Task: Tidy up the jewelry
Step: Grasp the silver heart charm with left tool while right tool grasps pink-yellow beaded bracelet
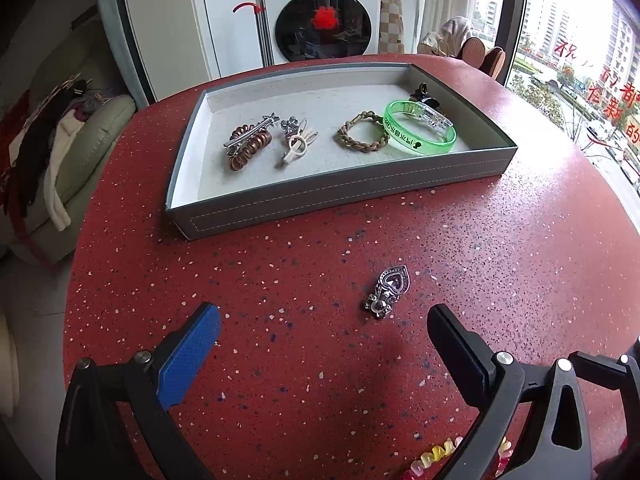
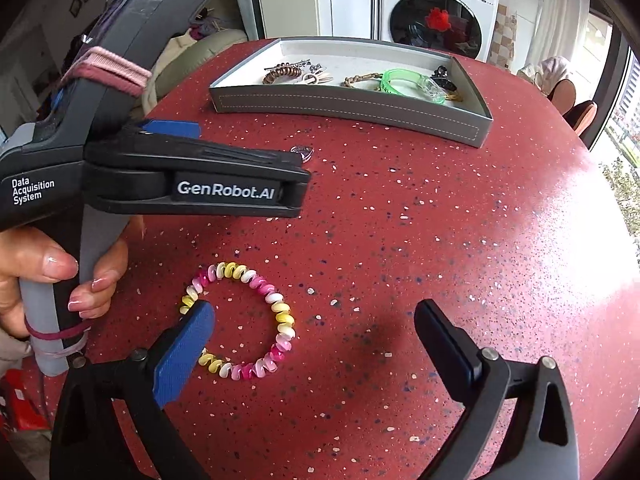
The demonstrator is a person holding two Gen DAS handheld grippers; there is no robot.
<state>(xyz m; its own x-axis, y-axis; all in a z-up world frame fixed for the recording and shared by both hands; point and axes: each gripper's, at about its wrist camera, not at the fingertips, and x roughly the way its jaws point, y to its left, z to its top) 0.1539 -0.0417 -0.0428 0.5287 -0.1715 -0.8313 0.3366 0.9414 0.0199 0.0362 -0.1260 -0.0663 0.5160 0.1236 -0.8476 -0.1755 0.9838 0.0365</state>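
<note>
We see a red speckled desk [image 1: 500, 280] carrying a grey tray [image 1: 340, 188] that holds hair ties, clips and a green bangle [image 1: 420, 128]. Our left hand-held gripper [image 1: 324, 332] stands apart near a silver heart clip [image 1: 388, 290]. Our right hand-held gripper [image 2: 314, 328] is apart, its blue pad over the edge of a pink-yellow spiral hair tie [image 2: 256, 320] lying on the desk.
</note>
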